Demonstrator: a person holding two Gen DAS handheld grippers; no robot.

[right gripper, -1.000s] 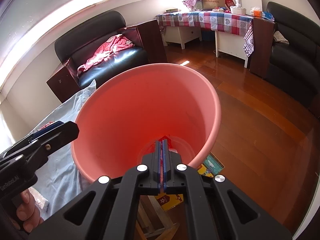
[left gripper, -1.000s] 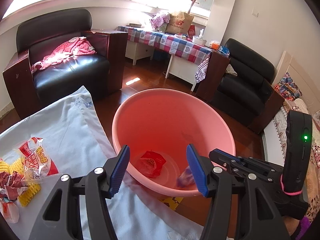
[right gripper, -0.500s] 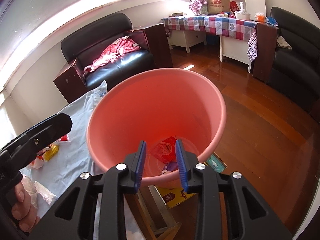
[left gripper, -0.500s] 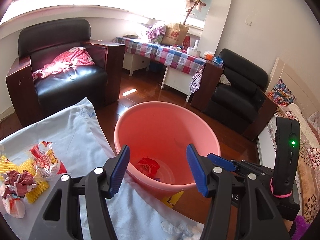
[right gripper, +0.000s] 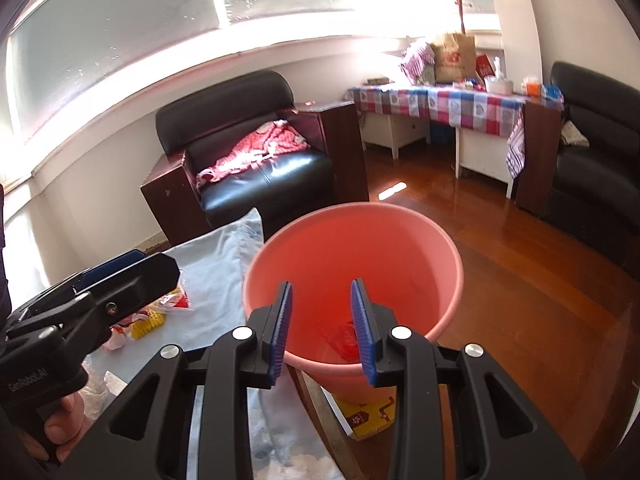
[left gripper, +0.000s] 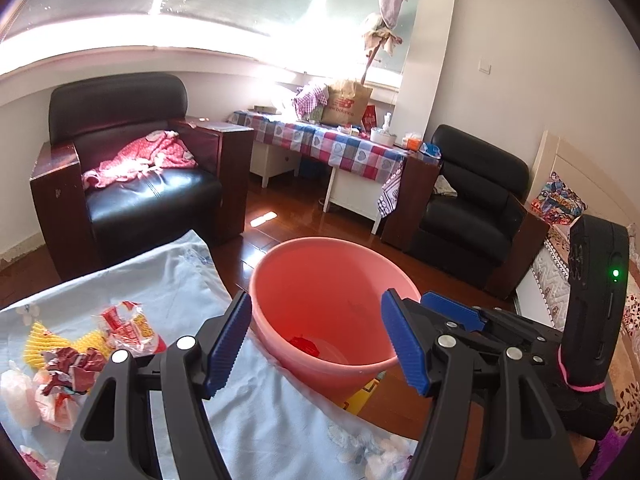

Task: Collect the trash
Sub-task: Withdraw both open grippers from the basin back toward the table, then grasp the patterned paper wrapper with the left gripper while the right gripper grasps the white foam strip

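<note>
1. In the left wrist view, the left gripper (left gripper: 316,340) was empty, with its blue-padded fingers (left gripper: 228,338) spread wide above the edge of the bench (left gripper: 280,420), which was draped in a pale blue cloth (left gripper: 168,276).
2. A pile of trash (left gripper: 76,356), made up of crumpled red-and-white wrappers and yellow ridged pieces, lay on the cloth to the left of the fingers, apart from them.
3. The pink bucket (left gripper: 332,308) stood just past the bench edge, seen between the fingers, and a red wrapper (left gripper: 305,345) lay at its bottom.
4. The right gripper (left gripper: 452,314) reached in from the right, close beside the bucket rim.
5. Beyond the bucket were a black armchair (left gripper: 132,176) holding a red garment, a checked-cloth table (left gripper: 332,148) and a second black chair (left gripper: 472,204).
6. In the right wrist view, the right gripper (right gripper: 322,328) hovered over the near rim of the pink bucket (right gripper: 400,248), its fingers (right gripper: 362,328) parted moderately and holding nothing.
7. The red wrapper (right gripper: 344,340) showed between them, inside the bucket.
8. The left gripper (right gripper: 120,276) crossed the left side of the view, partly hiding the trash (right gripper: 152,316) on the cloth (right gripper: 224,256).
9. A yellow box (right gripper: 368,416) lay on the floor beneath the bucket.
</note>
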